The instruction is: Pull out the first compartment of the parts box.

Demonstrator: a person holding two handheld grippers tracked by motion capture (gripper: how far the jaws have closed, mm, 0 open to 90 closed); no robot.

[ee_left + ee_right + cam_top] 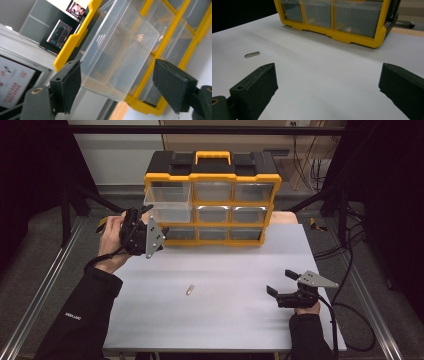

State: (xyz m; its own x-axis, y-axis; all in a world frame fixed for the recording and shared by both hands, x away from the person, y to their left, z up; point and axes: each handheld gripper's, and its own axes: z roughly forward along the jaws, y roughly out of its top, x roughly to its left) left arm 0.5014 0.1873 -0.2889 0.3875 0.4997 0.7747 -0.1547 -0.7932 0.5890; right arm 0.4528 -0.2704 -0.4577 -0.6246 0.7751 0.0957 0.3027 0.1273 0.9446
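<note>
Partly, the left gripper (156,222) hides the clear drawer's (167,202) front.

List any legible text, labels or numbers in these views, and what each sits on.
None can be read.
Sleeve of the person's left arm: small white print, too small to read.
Pulled-out clear drawer: faint embossed lines on its wall, blurred.
Monitors behind the yellow organizer: screen content, too small to read.
Poster at the lower left of the left gripper view: red marks, blurred.
</note>
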